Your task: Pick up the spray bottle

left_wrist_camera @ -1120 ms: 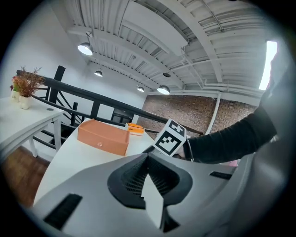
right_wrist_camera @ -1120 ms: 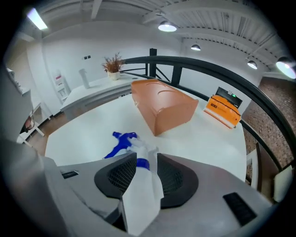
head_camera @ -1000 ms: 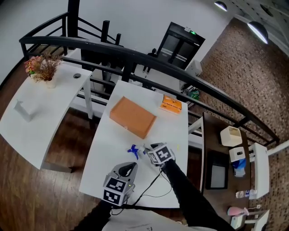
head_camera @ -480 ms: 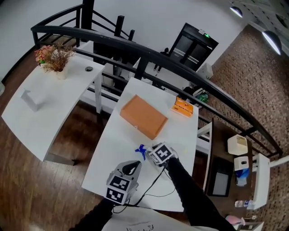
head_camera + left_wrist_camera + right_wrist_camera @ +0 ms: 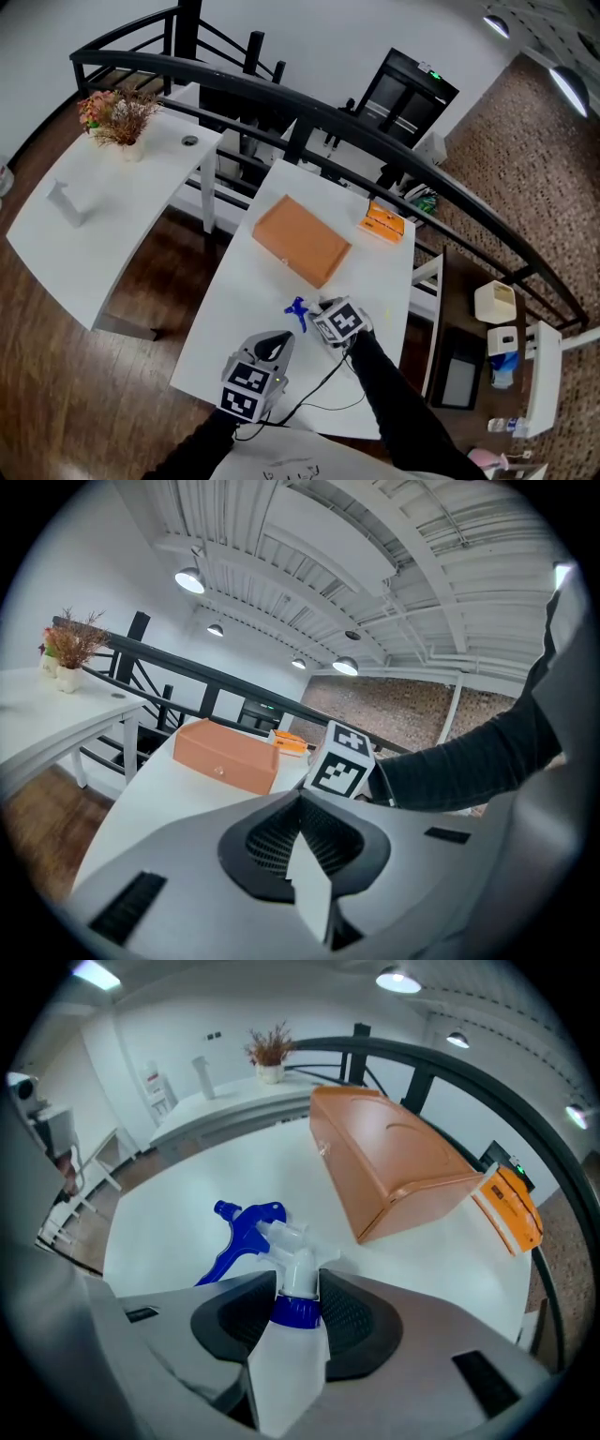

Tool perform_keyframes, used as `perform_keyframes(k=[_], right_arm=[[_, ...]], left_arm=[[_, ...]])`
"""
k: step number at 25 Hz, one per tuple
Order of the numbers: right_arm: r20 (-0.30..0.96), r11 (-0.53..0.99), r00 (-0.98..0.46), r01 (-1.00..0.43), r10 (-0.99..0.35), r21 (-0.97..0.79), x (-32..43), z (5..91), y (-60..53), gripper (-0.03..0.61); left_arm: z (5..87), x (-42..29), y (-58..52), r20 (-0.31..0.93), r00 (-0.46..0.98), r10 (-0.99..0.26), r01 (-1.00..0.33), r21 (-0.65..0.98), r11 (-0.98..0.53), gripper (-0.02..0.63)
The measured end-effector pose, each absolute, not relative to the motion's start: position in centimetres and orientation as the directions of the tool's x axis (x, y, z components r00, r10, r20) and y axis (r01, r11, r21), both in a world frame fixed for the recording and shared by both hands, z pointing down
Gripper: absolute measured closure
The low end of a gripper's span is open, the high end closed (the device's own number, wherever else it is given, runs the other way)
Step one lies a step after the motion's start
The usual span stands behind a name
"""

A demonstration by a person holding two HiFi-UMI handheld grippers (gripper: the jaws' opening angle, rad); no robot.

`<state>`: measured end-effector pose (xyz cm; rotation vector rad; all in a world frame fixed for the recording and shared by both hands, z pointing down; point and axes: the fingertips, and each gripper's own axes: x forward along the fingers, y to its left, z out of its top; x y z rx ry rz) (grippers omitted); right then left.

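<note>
The spray bottle lies on its side on the white table, a clear body with a blue collar and a blue trigger pointing left. My right gripper points steeply down over it, its jaws closing, with the neck and collar between the pads and the pads touching the collar. In the head view the right gripper sits just right of the blue trigger. My left gripper hovers near the table's front edge, shut and holding nothing; in its own view the left gripper faces the right gripper's marker cube.
An orange box lies on the table behind the bottle, and a small orange pack sits at the far right corner. A black cable trails over the front edge. A second white table with a flower pot stands to the left.
My right gripper has slid closer to the bottle's blue trigger. The left gripper has stayed roughly where it was, and the head view has shifted.
</note>
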<state>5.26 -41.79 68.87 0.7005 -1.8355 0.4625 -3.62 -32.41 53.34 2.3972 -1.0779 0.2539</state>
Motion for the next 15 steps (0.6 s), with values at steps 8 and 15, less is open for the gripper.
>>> perform_keyframes(k=[8,15], right_arm=[[0.621,0.654,-0.546,-0.753,-0.562,-0.071,6.1,56.5,-39.3,0.454],[0.302,0.559,-0.564,-0.822,-0.769,-0.112,11.4,45.6,-34.5,0.454]], left_arm=[[50.5,-0.2,-30.6,0.341,0.687,-0.641,-0.726,0.303,-0.617,0.612],[45.8,4.3,-28.1,0.297,0.720,-0.627,-0.691,0.232,-0.684,0.612]])
